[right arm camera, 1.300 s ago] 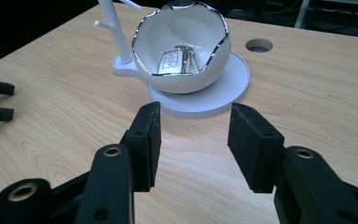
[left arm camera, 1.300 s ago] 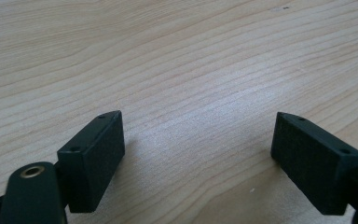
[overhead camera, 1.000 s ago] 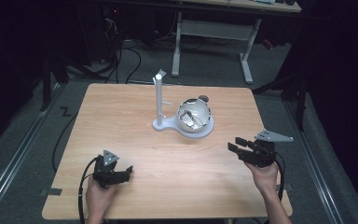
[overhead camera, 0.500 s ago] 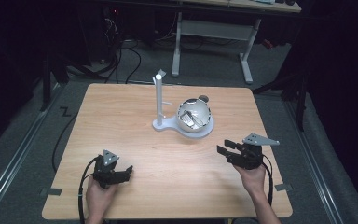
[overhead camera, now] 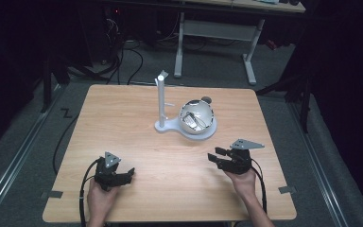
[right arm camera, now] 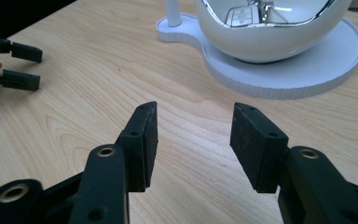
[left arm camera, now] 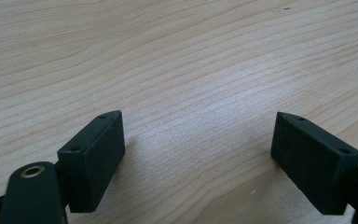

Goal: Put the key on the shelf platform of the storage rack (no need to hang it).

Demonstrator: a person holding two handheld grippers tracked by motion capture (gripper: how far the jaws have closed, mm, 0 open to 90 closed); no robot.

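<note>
The light wooden counter [overhead camera: 123,118] carries a white stand with an upright post and a glossy white bowl [overhead camera: 197,119] holding a car key [right arm camera: 240,17]; it is seen ahead of the right hand-held gripper [overhead camera: 221,158], which is nearer than the left hand-held gripper [overhead camera: 128,173]. Both are spread and empty. Since the earlier frame, the right one has been lowered toward the near edge, its jaws having just been opened slightly.

Left hand-held gripper [left arm camera: 198,154] — jaws wide apart — over bare table [left arm camera: 177,56].
</note>
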